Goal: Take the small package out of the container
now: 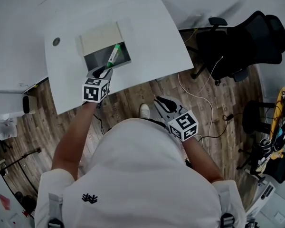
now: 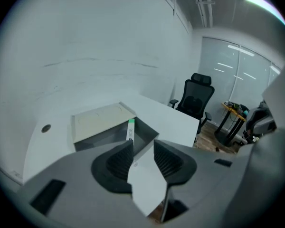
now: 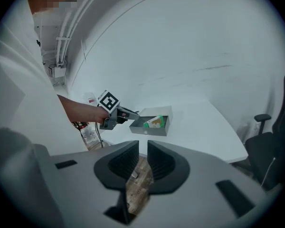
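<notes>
A grey open container (image 1: 127,56) stands on the white table (image 1: 152,37), with its cream lid (image 1: 100,38) folded back behind it. A small green-and-white package (image 1: 114,54) leans upright inside, against the right wall. My left gripper (image 1: 104,71) is at the container's near edge, just short of the package, open and empty. Its own view shows the package (image 2: 131,128) straight ahead, beyond the jaws. My right gripper (image 1: 160,101) hangs off the table over the wood floor, open with nothing between its fingers. The right gripper view shows the container (image 3: 145,129) and package (image 3: 154,122) from the side.
A round cable hole (image 1: 56,41) sits in the table at the far left. A black office chair (image 1: 242,42) stands to the right of the table. Cables (image 1: 204,94) trail across the wood floor. The table's near edge runs just behind my left gripper.
</notes>
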A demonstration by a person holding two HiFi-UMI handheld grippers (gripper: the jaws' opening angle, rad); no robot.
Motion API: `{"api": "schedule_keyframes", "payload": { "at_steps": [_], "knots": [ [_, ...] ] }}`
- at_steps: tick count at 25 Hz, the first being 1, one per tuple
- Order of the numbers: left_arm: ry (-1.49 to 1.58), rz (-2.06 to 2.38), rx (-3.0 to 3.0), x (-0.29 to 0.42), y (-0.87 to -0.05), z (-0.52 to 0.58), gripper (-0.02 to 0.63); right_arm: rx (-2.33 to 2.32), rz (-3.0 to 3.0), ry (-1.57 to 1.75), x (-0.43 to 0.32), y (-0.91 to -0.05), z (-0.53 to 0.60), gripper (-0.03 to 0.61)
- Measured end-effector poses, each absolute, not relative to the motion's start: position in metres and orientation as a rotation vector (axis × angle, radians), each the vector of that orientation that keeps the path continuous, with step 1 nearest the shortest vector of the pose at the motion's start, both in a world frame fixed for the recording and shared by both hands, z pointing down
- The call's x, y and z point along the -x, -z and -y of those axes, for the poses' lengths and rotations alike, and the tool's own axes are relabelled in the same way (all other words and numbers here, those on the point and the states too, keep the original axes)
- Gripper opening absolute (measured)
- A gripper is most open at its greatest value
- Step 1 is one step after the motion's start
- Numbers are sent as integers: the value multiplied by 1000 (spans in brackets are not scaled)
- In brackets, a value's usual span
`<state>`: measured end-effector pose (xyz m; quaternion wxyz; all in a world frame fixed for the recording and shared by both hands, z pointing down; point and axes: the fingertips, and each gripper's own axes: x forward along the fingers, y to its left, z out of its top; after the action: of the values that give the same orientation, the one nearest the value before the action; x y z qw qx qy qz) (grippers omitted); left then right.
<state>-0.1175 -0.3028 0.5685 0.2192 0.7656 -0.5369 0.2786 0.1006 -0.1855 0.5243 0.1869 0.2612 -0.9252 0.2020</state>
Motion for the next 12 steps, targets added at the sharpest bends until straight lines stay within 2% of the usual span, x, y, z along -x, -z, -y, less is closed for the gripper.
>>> {"api": "schedule_keyframes", "payload": {
  "at_steps": [12],
  "knots": [
    [-961,1537,-1963,130,-620,367,166,-733,2582,-614,-156,-535,228,49]
  ]
}}
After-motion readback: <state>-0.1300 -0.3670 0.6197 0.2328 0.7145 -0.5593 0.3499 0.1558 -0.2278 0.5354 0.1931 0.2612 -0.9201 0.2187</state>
